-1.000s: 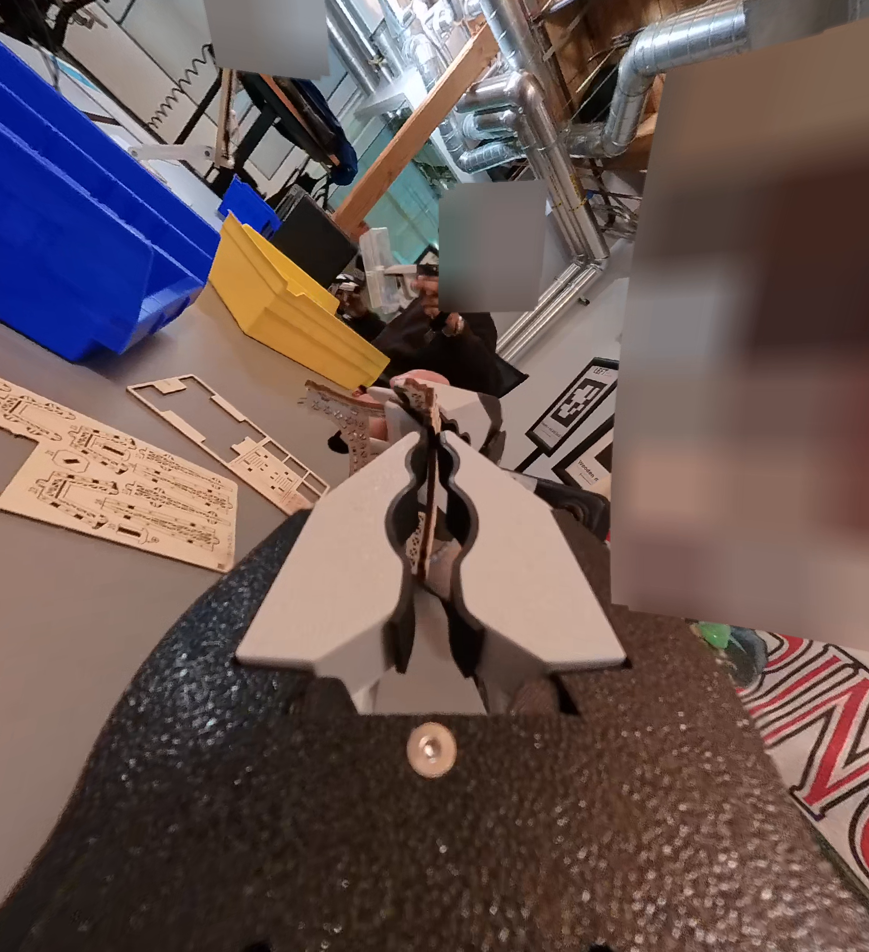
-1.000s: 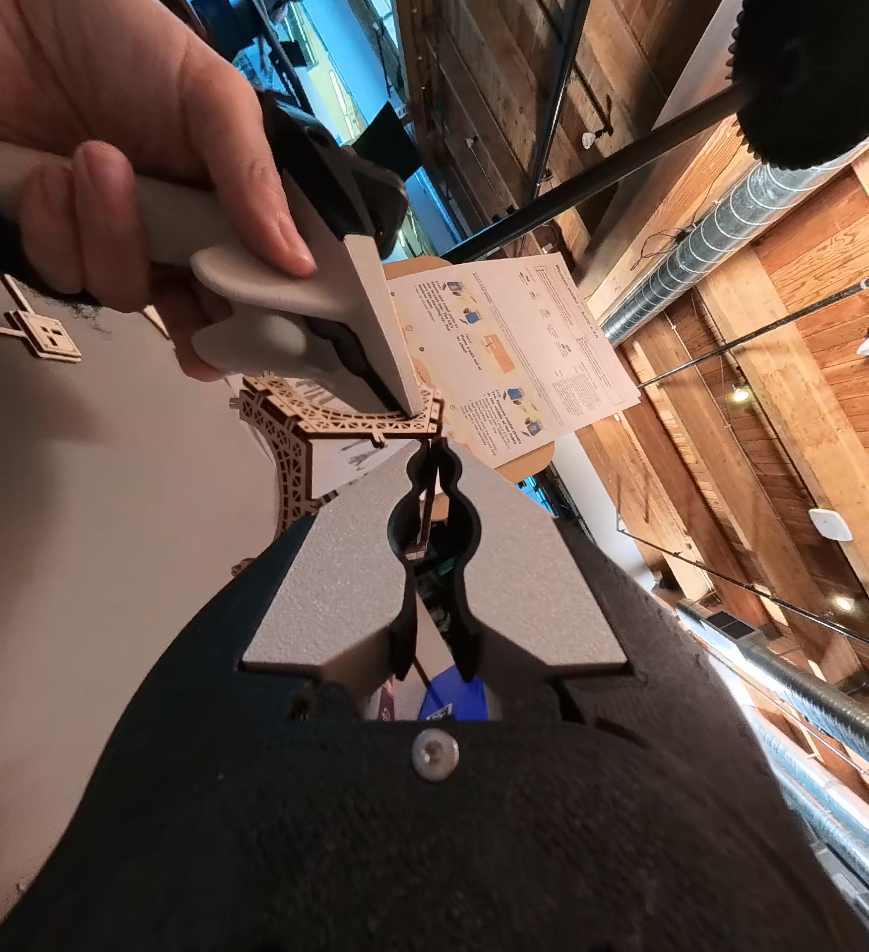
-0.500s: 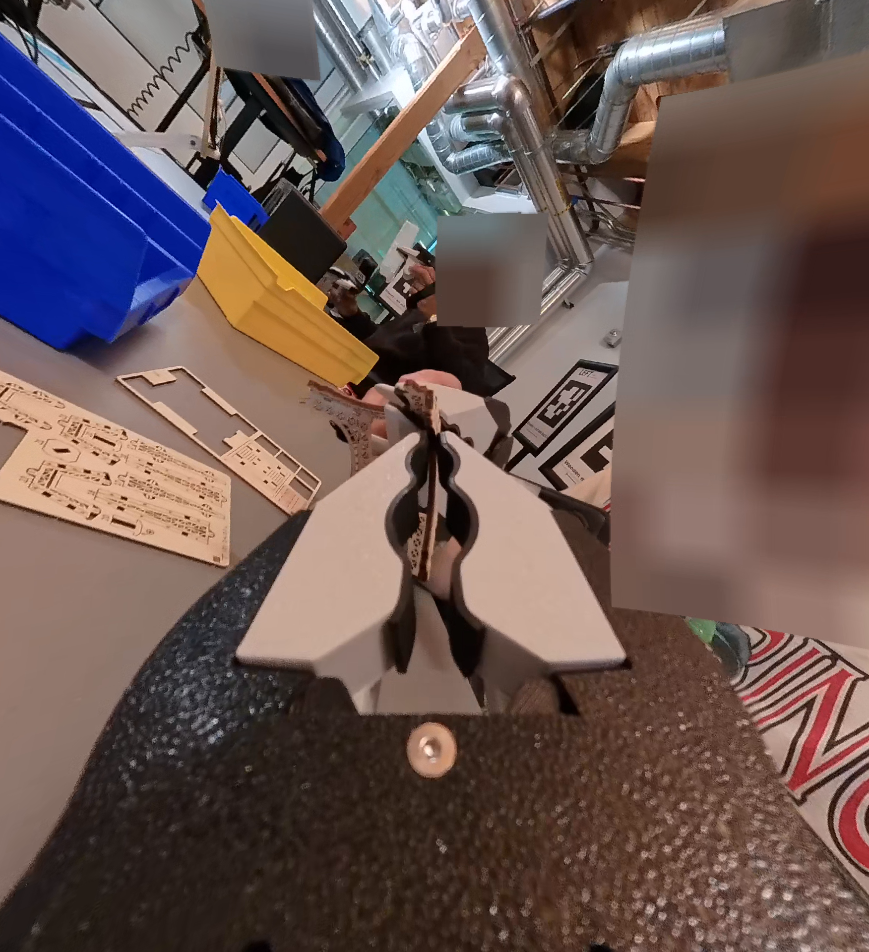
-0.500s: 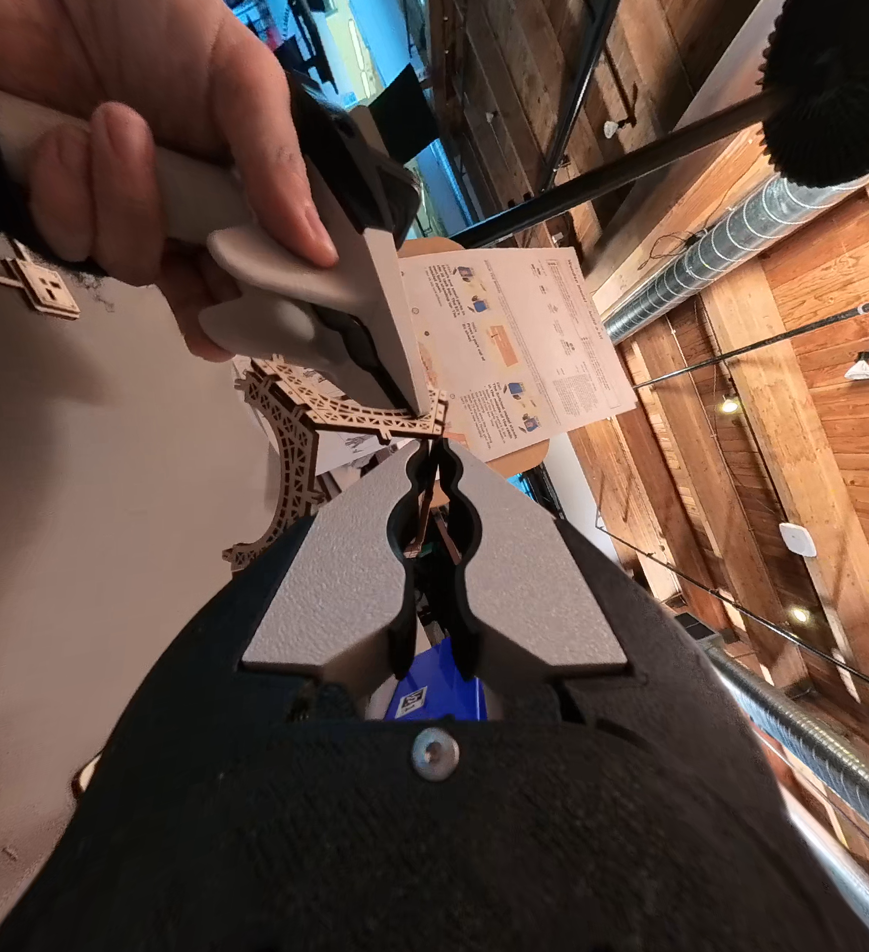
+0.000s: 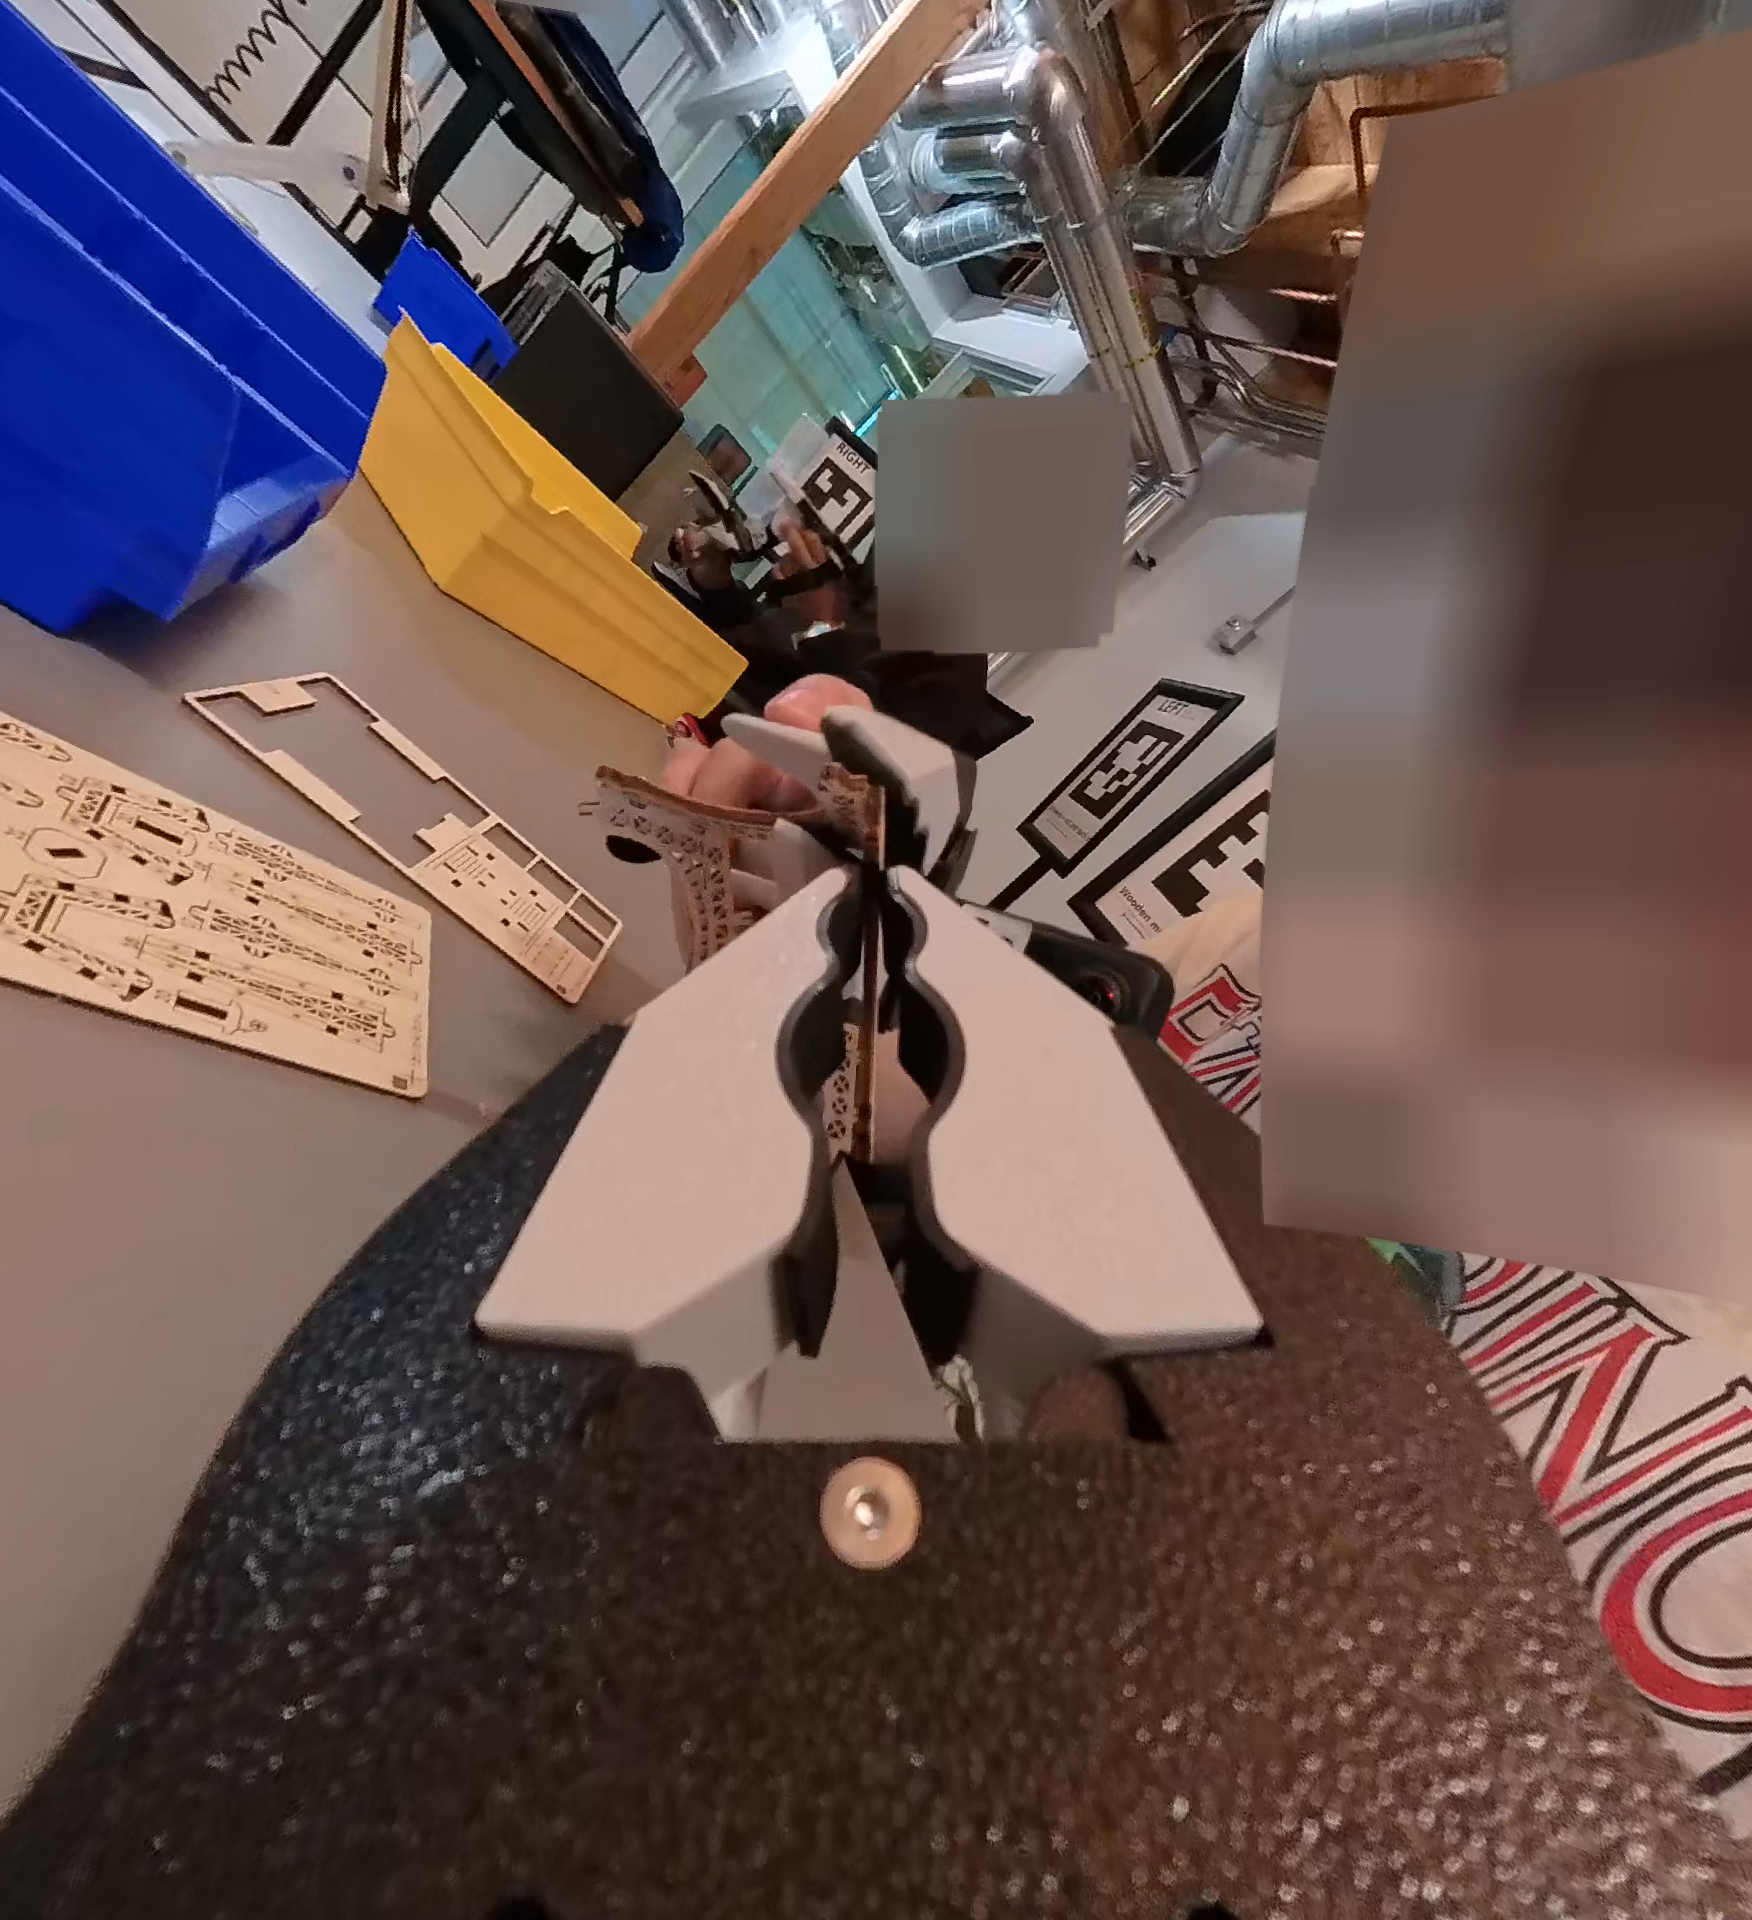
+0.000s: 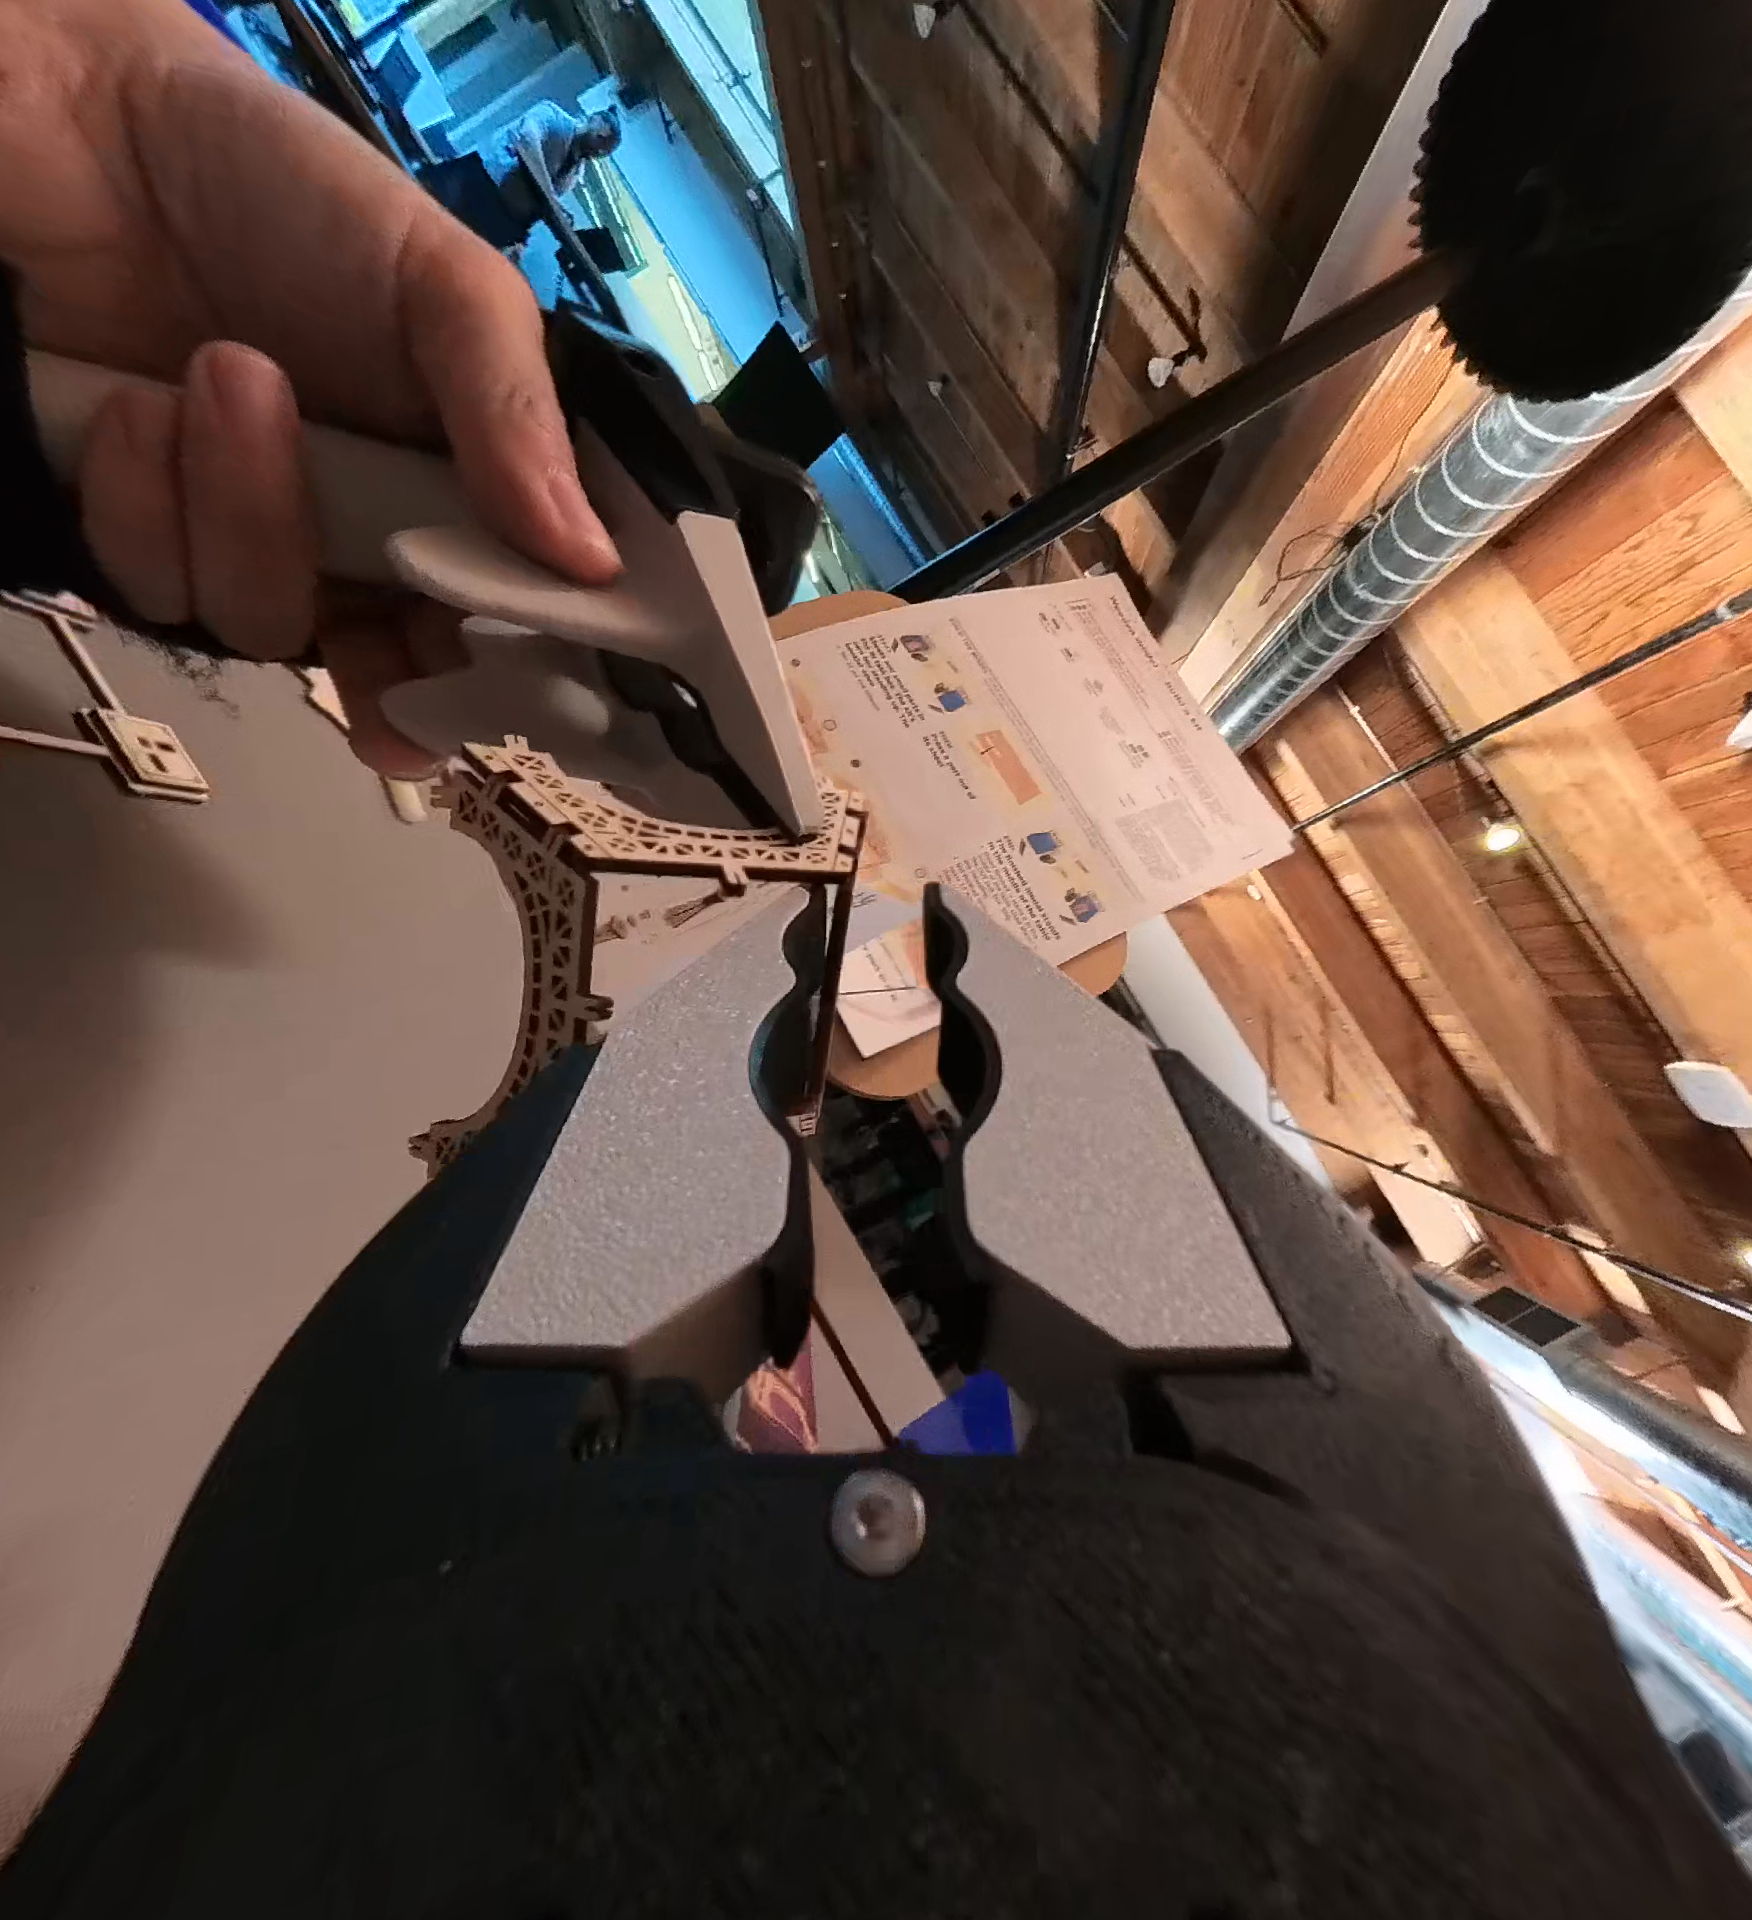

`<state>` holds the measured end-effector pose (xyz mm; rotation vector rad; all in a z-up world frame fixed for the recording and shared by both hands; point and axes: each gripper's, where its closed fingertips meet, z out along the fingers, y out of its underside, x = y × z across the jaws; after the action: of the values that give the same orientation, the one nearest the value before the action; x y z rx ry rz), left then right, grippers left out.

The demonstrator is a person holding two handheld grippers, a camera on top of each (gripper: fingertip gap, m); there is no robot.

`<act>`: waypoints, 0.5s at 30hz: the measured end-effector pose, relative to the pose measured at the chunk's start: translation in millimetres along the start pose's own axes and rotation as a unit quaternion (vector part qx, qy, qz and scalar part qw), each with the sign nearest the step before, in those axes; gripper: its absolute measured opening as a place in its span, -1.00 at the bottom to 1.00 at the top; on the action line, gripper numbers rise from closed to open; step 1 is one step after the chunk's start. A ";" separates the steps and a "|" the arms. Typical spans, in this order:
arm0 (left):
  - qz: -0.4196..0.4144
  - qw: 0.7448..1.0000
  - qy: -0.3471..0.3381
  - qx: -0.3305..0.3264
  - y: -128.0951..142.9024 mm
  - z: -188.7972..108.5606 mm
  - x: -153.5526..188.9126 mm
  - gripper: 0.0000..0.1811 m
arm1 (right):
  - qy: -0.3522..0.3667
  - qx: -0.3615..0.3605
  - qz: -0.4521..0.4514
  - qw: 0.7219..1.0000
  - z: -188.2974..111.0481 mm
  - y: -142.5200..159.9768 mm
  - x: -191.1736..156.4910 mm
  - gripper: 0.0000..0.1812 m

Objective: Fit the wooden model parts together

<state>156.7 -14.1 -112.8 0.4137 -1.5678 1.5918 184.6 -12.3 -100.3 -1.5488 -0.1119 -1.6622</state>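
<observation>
Left gripper (image 5: pixel 867 883): grey fingers clenched on a thin brown laser-cut lattice wooden panel (image 5: pixel 859 1039), held edge-on.

Right gripper (image 6: pixel 867 904): jaws parted, released; thin wooden strip (image 6: pixel 822 997) between them, beside the left finger.

Tan lattice arch-legged wooden tower model (image 6: pixel 581 862): at 11 o'clock of the right gripper, pinched by the left gripper.

Pale cut-out plywood sheets (image 5: pixel 176 925): on grey table (image 5: pixel 72 1195), at 9 o'clock.
</observation>
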 end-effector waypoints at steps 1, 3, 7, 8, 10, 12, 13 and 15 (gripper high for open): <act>-0.001 1.000 0.003 -0.001 0.4 0.0 0.8 -1.00 | -0.006 0.000 -0.008 1.000 0.6 -0.5 -2.8 -0.89; -0.002 1.000 0.004 -0.015 5.2 1.2 0.5 -1.00 | -0.022 -0.001 -0.013 1.000 1.7 -0.7 -10.6 -0.95; 0.004 1.000 0.002 -0.006 2.3 1.6 0.7 -1.00 | -0.020 -0.009 -0.014 1.000 3.0 0.1 -8.4 -0.96; 0.013 1.000 -0.001 -0.003 1.6 2.5 1.0 -1.00 | -0.016 -0.010 -0.012 1.000 3.1 1.0 -7.0 -0.96; 0.027 1.000 -0.011 0.001 -0.4 2.3 1.3 -1.00 | -0.010 -0.013 -0.016 1.000 2.4 0.9 -5.2 -0.97; 0.045 0.999 -0.024 0.002 -2.1 0.9 2.2 -1.00 | 0.001 -0.016 -0.020 1.000 2.4 1.1 -2.5 -0.97; 0.049 0.998 -0.029 0.000 -2.2 0.8 2.7 -1.00 | 0.002 -0.015 -0.020 1.000 2.3 0.2 -2.5 -0.97; 0.049 0.998 -0.032 -0.001 -2.3 0.5 3.4 -1.00 | 0.005 -0.016 -0.013 1.000 2.4 0.1 -1.6 -0.97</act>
<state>156.2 -13.8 -108.7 0.3955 -1.6599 1.6650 186.4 -10.2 -101.1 -1.5675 -0.1016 -1.7001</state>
